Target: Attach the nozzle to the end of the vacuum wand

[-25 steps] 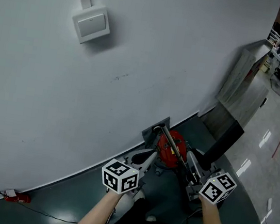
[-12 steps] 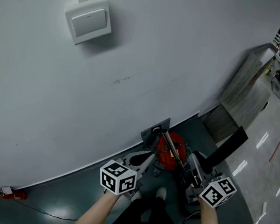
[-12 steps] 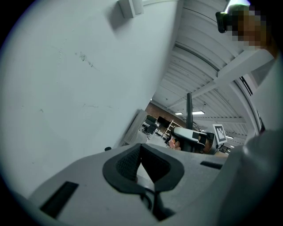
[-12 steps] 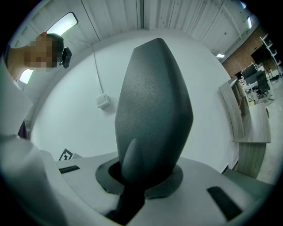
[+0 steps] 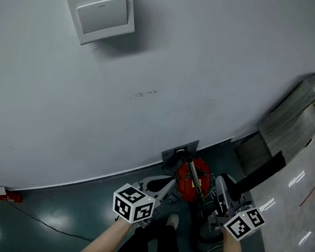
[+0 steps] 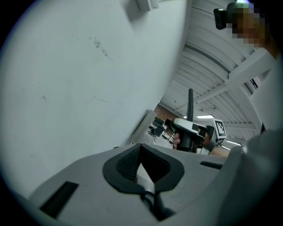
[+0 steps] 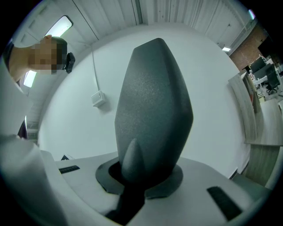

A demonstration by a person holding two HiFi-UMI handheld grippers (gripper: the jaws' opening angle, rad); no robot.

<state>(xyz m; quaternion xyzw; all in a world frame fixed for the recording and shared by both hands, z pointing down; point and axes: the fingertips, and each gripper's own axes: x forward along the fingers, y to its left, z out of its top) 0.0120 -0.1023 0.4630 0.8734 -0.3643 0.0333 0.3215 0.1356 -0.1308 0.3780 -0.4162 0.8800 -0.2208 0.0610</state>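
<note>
A red vacuum body (image 5: 189,180) stands on the floor by the wall, its metal wand (image 5: 195,174) slanting up from it. In the right gripper view a long dark grey nozzle (image 7: 154,106) fills the middle, and my right gripper (image 7: 141,176) is shut on its base. From the head view that nozzle (image 5: 259,172) sticks out to the upper right of the right gripper (image 5: 222,189), just right of the vacuum. My left gripper (image 5: 167,184) hangs left of the vacuum, shut with nothing in it (image 6: 143,165). It faces the right gripper (image 6: 188,130) and the upright nozzle (image 6: 190,103).
The white wall carries a box (image 5: 101,11) on a conduit and a grey plate (image 5: 178,152) at its foot. A small red item (image 5: 3,194) with a cable lies at the far left. A wooden cabinet (image 5: 291,116) stands on the right. The person's shoe (image 5: 172,220) is below the vacuum.
The person has stepped and the view has swung left. Both grippers shifted with it beside the vacuum. The nozzle stays in the right gripper and the left stays shut.
</note>
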